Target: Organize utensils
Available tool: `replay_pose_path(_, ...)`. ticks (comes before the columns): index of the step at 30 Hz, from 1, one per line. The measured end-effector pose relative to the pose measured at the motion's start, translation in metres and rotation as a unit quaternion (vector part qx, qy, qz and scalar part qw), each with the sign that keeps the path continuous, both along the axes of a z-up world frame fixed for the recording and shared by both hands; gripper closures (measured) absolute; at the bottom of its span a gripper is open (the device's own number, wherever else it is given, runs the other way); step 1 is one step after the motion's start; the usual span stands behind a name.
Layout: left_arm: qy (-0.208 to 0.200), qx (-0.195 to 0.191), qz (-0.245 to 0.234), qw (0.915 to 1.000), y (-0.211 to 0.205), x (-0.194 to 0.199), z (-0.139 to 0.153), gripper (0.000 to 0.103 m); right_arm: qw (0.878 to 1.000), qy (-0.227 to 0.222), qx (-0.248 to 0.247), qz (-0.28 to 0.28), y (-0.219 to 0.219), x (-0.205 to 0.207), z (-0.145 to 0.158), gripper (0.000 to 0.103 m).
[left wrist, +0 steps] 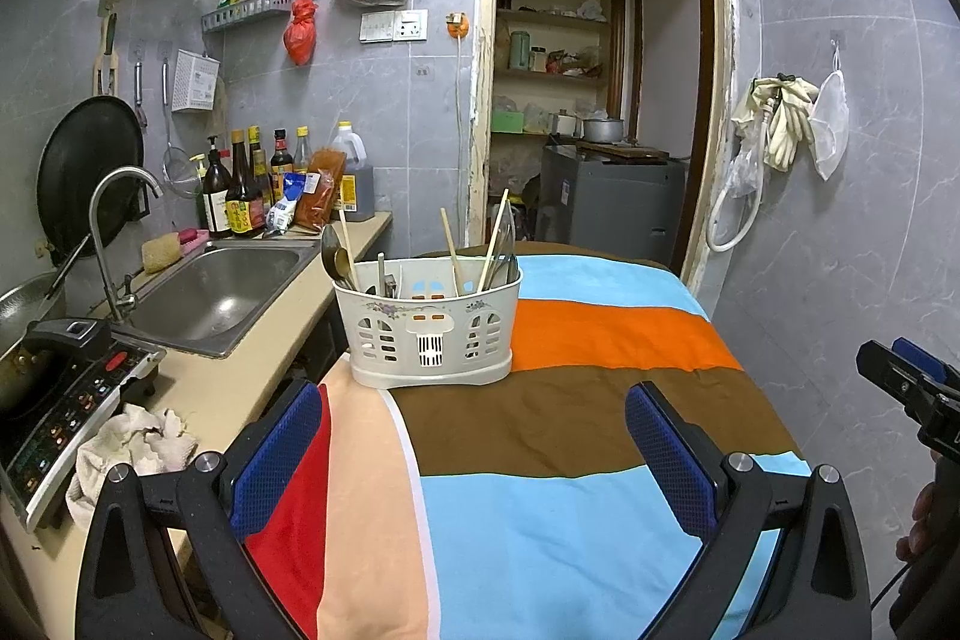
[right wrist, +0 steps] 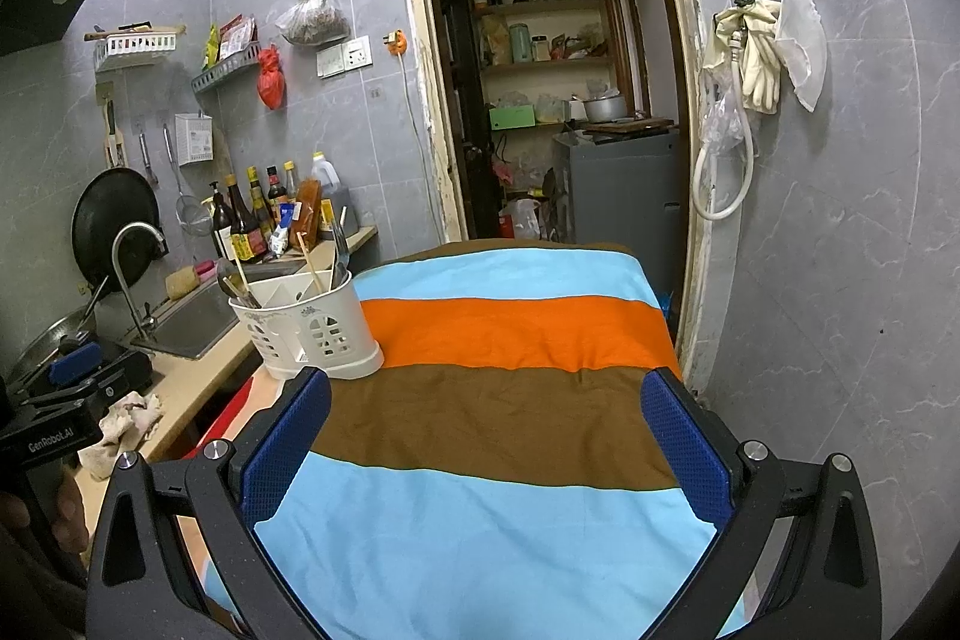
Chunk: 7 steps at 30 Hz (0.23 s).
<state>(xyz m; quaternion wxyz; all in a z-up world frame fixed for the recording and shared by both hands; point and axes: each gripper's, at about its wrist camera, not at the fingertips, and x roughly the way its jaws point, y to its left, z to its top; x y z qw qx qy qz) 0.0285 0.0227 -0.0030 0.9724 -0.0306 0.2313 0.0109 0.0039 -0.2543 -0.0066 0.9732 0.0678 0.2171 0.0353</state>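
A cream plastic utensil holder [left wrist: 429, 334] stands on the left edge of the striped cloth [left wrist: 570, 460]. It holds a metal spoon [left wrist: 336, 259], wooden chopsticks [left wrist: 451, 250] and forks [left wrist: 509, 244]. It also shows in the right wrist view [right wrist: 312, 328], with chopsticks [right wrist: 309, 259] and a fork [right wrist: 339, 244] in it. My left gripper [left wrist: 474, 412] is open and empty, just in front of the holder. My right gripper [right wrist: 486, 400] is open and empty, to the right of the holder and above the cloth.
A sink [left wrist: 222, 292] with a tap [left wrist: 117, 220], sauce bottles [left wrist: 240, 196], an induction cooker [left wrist: 66, 400] and a rag [left wrist: 132, 448] lie on the counter to the left. An open doorway [left wrist: 600, 100] is behind the table, and a tiled wall [left wrist: 840, 250] is on the right.
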Motion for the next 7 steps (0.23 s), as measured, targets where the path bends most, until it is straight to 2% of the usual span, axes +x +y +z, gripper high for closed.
replay_pose_path(7, 0.004, 0.001, 0.003, 1.0, -0.0025, 0.0056, -0.0049, 0.001, 1.0, 0.006, 0.0, 0.002, 0.0031, 0.0026, -0.0079, 0.002)
